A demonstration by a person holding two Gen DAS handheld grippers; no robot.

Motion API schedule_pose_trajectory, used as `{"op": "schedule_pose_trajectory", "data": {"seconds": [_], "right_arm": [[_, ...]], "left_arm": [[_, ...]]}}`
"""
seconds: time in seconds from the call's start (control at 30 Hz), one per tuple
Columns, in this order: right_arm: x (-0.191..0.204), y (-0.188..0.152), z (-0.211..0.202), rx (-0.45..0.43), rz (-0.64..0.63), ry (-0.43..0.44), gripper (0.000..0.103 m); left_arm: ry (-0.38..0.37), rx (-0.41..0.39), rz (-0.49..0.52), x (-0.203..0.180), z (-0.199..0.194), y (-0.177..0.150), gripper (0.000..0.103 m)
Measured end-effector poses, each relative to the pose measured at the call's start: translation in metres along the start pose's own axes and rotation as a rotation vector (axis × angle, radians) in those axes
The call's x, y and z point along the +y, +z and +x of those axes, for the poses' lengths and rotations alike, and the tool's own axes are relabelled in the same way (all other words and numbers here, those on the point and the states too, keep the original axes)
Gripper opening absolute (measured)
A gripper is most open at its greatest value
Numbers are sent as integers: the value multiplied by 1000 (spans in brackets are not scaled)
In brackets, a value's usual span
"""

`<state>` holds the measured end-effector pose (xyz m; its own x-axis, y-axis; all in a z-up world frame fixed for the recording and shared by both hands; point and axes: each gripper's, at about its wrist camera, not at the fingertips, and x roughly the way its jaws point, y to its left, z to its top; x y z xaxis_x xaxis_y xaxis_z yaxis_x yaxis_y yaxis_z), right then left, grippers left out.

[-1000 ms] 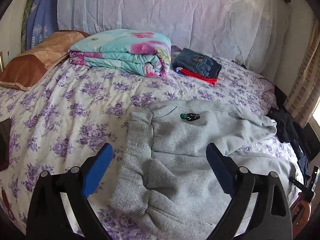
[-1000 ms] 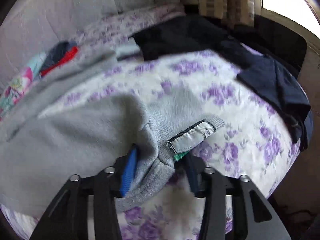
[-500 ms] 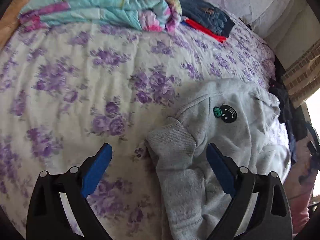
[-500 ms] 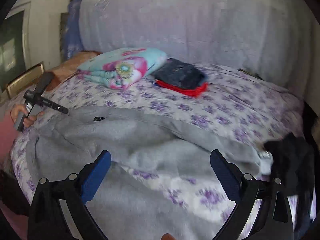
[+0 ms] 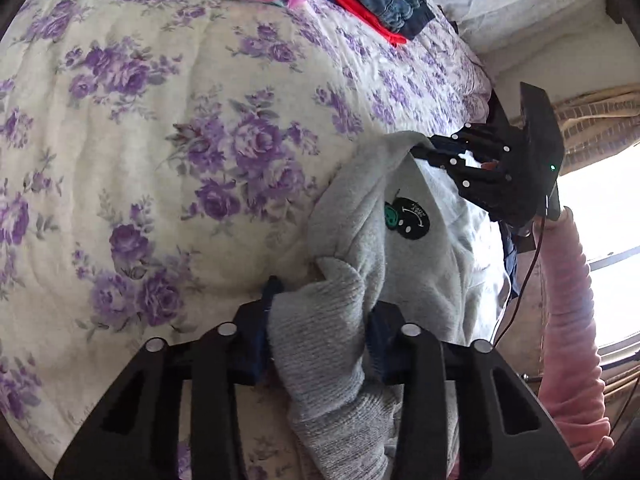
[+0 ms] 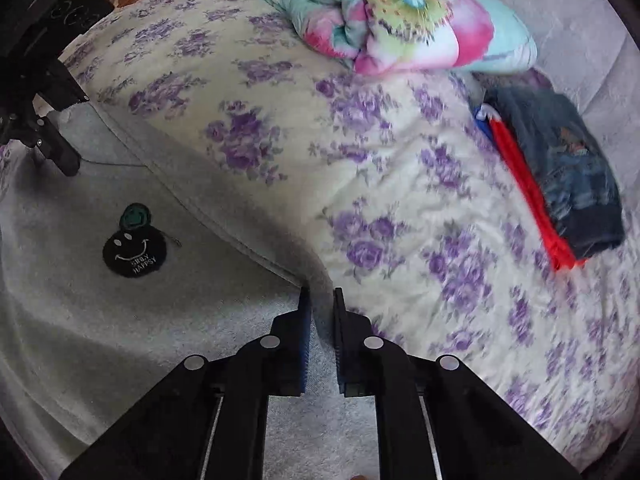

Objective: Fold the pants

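Grey fleece pants (image 5: 404, 264) with a black smiley patch (image 6: 134, 254) lie on the bed with the purple-flower quilt (image 5: 168, 128), on its near right side in the left wrist view, near left in the right wrist view. We have both claws on them. Left claw (image 5: 318, 332): blue pads pinching the ribbed grey waistband (image 5: 320, 344), fabric bunched thick between them. Right claw (image 6: 320, 312): pads pressed nearly together on the far edge seam of the pants (image 6: 224, 216), thin fold between them. In the left wrist view the right claw (image 5: 444, 160) shows at the far end of the garment, held by an arm in a pink sleeve (image 5: 572, 320). In the right wrist view the left claw (image 6: 48, 136) sits at the far left, touching the grey fabric.

Far side of the bed: folded floral teal-and-pink blanket (image 6: 392, 20), and right of it a folded stack of dark denim on red cloth (image 6: 560, 168). That stack sits well apart from the pants.
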<state>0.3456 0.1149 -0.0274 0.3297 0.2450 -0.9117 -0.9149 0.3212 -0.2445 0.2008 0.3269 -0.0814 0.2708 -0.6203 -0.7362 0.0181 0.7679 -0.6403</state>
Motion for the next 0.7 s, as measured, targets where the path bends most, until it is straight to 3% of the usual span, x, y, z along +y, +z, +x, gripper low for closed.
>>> {"op": "schedule_pose_trajectory", "data": {"seconds": [0.17,0.27,0.3,0.33,0.37,0.4,0.47,0.5,0.57,0.63,0.7], "right_arm": [[-22,28,-27,-177,111,-35,10],[-21,42,-1,-196,145,-57,15],[-18,46,13,-178,161,-79,30],[-15,46,23,-154,187,-124,60],[-12,41,25,-149,225,-175,66],[-10,33,16,-176,275,-199,67],[-7,13,-17,-275,365,-153,71],[-8,-3,-37,-337,398,-121,76],[-14,-43,-78,-414,460,-161,81],[-35,-90,-109,-424,577,-241,83],[-69,-152,-131,-413,801,-284,86]], "left_arm": [[102,-204,23,-7,-41,14,35],[148,-189,-10,8,-37,20,37],[178,-169,-24,14,-31,19,39],[220,-151,-40,18,-23,16,43],[223,-154,-41,18,-23,15,44],[232,-167,-44,14,-30,13,46],[279,-220,-20,-3,-47,9,51],[336,-266,37,-22,-58,6,53],[475,-341,158,-57,-69,-3,59],[613,-432,295,-95,-78,-15,74],[647,-495,363,-114,-92,-27,82]]}}
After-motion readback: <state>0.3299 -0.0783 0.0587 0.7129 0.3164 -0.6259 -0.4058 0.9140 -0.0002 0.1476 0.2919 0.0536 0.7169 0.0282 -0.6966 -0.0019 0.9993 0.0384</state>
